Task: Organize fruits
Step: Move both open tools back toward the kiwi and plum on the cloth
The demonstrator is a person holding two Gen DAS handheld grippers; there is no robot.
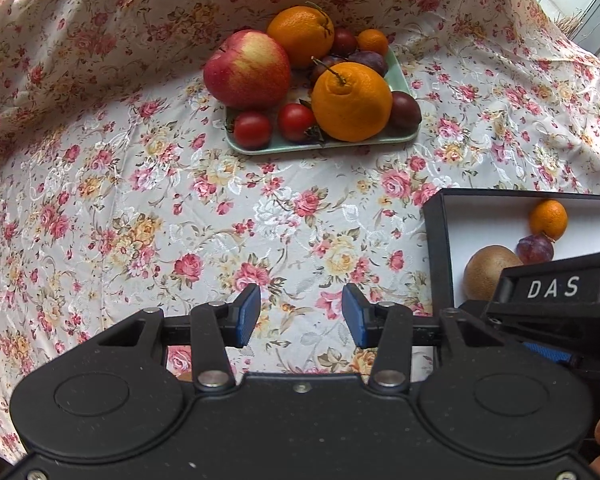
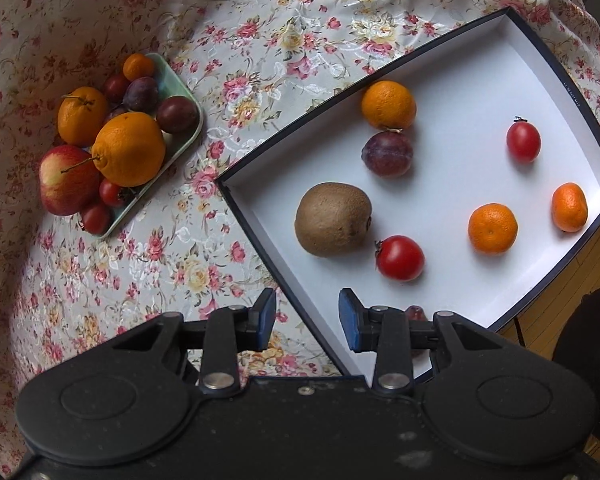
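A pale green tray [image 1: 324,145] [image 2: 182,88] holds a red apple [image 1: 247,69], two big oranges [image 1: 352,101] [image 2: 129,148], cherry tomatoes [image 1: 253,129], plums and a small mandarin. A black box with a white floor [image 2: 472,80] [image 1: 484,216] holds a kiwi [image 2: 333,218], a plum [image 2: 387,153], mandarins [image 2: 493,228] and tomatoes [image 2: 400,258]. My left gripper [image 1: 301,315] hangs open over bare floral cloth, well short of the tray. My right gripper [image 2: 308,319] is open above the box's near-left edge, nothing between its fingers. It also shows at the lower right of the left wrist view.
A floral tablecloth [image 1: 140,220] covers the table and rises in folds behind the tray. In the right wrist view the table's edge, wooden floor [image 2: 560,300] and a dark round object lie at the lower right. A fingertip shows at the bottom right of the left wrist view.
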